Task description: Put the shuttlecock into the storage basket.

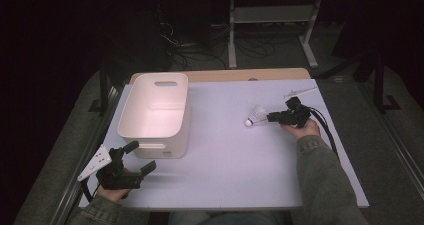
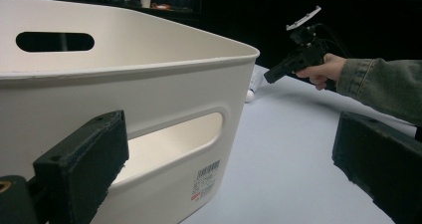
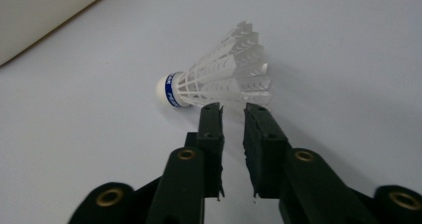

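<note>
Lying on its side on the right half of the table [image 1: 225,160], the shuttlecock [image 1: 254,117] points its cork toward the white bin [image 1: 155,112] and its skirt back toward the right gripper [image 1: 271,117], so its long axis runs roughly left to right, nearly in line with that claw. In the right gripper view the two black jaws stand close together with only a narrow gap, their tips meeting the near edge of the skirt [image 3: 234,79]; whether they pinch a feather or merely touch it I cannot tell. The shuttlecock sits just left of the claw, well right of the bin. The left gripper [image 1: 134,157] hangs with jaws wide apart at the bin's near wall, holding nothing and farther from the shuttlecock. Any lift would seem to fall to the right hand, carrying leftward.
</note>
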Tool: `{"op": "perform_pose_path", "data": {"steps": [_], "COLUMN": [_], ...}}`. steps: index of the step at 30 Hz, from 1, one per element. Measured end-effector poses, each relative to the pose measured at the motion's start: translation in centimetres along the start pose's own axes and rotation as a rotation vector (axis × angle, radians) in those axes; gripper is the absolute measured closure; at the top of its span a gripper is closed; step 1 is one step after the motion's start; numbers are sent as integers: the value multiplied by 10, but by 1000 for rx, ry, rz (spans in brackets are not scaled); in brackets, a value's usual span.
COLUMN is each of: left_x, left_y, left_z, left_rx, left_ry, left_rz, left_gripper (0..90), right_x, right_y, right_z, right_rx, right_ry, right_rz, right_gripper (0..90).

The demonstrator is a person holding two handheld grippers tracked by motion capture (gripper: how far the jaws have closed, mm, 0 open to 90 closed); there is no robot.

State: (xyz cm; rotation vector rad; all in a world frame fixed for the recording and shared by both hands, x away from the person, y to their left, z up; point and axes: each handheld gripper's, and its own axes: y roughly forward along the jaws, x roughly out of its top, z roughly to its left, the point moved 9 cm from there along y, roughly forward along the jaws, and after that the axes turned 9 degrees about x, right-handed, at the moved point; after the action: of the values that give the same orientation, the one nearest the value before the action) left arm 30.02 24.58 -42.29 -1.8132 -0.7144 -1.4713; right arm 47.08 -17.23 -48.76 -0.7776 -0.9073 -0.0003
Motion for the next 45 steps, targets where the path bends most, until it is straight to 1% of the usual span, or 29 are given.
{"op": "perform_pose_path", "data": {"steps": [1, 3, 4, 5, 7, 8, 9, 10, 13, 14, 16, 18, 23, 27, 30, 31, 32, 33, 34, 36, 37, 39, 40, 42, 44, 45], "left_x": [0, 0, 0, 0, 0, 0, 0, 0, 0, 0, 1, 0, 1, 1, 1, 1, 1, 1, 1, 1, 1, 1, 1, 0, 1, 1], "left_y": [0, 0, 0, 0, 0, 0, 0, 0, 0, 0, 0, 0, 0, 0, 0, 0, 0, 0, 0, 0, 0, 0, 0, -1, -1, 0], "left_z": [0, 0, 0, 0, 0, 0, 0, 0, 0, 0, 0, 0, 0, 0, 0, 0, 0, 0, 0, 1, 1, 1, 1, 1, 1, 1], "left_rx": [0, 0, 0, -1, -1, -1, -1, -2, -2, -1, -2, -1, -2, -1, 0, 0, 0, 0, 0, 1, 0, 1, 1, 0, 0, -1], "left_ry": [0, 0, 0, -3, -5, -7, -7, -9, -7, -9, -12, -14, -14, -13, -13, -13, -13, -14, -12, -13, -10, -11, -10, -10, -9, -8], "left_rz": [0, 0, 0, -1, -3, -4, -4, -4, -4, -3, -6, -6, -6, -8, -7, -7, -7, -8, -8, -9, -8, -7, -6, -6, -7, -7], "left_gripper": [8, 8, 8, 8, 8, 8, 8, 8, 8, 8, 8, 8, 8, 8, 8, 8, 8, 8, 8, 8, 8, 8, 8, 8, 8, 8], "right_x": [0, 0, -1, -1, -8, -10, -10, -13, -13, -11, -10, -7, -8, -9, -6, -2, -2, 0, 6, 7, 8, 12, 14, 16, 18, 20], "right_y": [0, 0, 1, 1, 4, 6, 6, 9, 11, 11, 11, 12, 13, 14, 15, 17, 17, 18, 23, 24, 26, 30, 32, 33, 35, 37], "right_z": [-1, -3, -4, -4, -8, -9, -9, -11, -12, -13, -14, -14, -17, -18, -19, -16, -16, -15, -12, -12, -12, -9, -9, -8, -8, -8], "right_rx": [-6, -10, -15, -15, -16, -18, -18, -21, -17, -18, -25, -18, -21, -28, -33, -32, -32, -29, -22, -22, -25, -15, -20, -16, -20, -20], "right_ry": [14, 9, 23, 23, 44, 45, 45, 49, 56, 66, 67, 76, 77, 91, 84, 81, 81, 73, 65, 64, 56, 64, 54, 60, 54, 59], "right_rz": [-1, 1, 8, 8, 52, 65, 65, 85, 77, 58, 52, 37, 39, 41, 41, 48, 48, 48, 45, 54, 52, 47, 51, 43, 50, 48], "right_gripper": [812, 820, 844, 844, 868, 881, 881, 884, 885, 886, 886, 887, 887, 887, 888, 888, 888, 888, 888, 888, 888, 888, 888, 888, 888, 888]}}
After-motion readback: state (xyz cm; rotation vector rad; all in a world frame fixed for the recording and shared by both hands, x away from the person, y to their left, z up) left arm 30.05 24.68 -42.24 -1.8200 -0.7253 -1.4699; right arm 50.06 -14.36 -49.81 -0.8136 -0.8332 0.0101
